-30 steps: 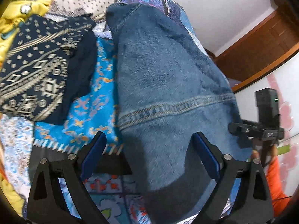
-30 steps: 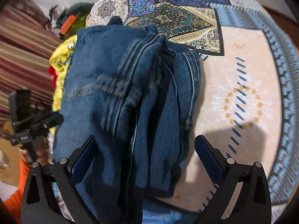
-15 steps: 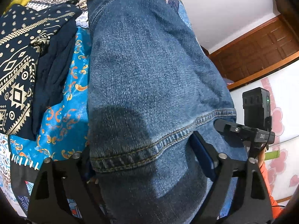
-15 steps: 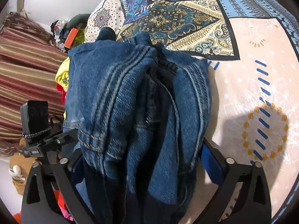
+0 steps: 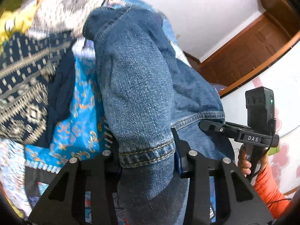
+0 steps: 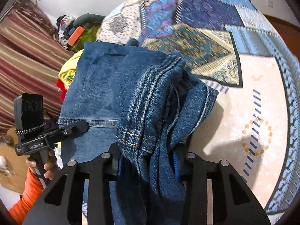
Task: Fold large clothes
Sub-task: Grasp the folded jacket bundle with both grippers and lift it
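Since a second ago both claws have closed, the left gripper (image 5: 147, 161) clamped on a hem and the right gripper (image 6: 148, 161) on bunched denim, lifting the jeans (image 6: 116, 86) above the bed (image 6: 253, 86), likely to fold them.

even, soft indoor light, fairly bright, no glare. beyond the left gripper (image 5: 147, 161) the patterned clothes (image 5: 28, 86) smear with motion blur; the jeans (image 5: 135, 93) between its fingers stay sharp. ahead of the right gripper (image 6: 148, 161) the far bedspread (image 6: 196, 18) is streaked, and a soft shadow falls to its right. both views bend strongly at the rims, with black corners
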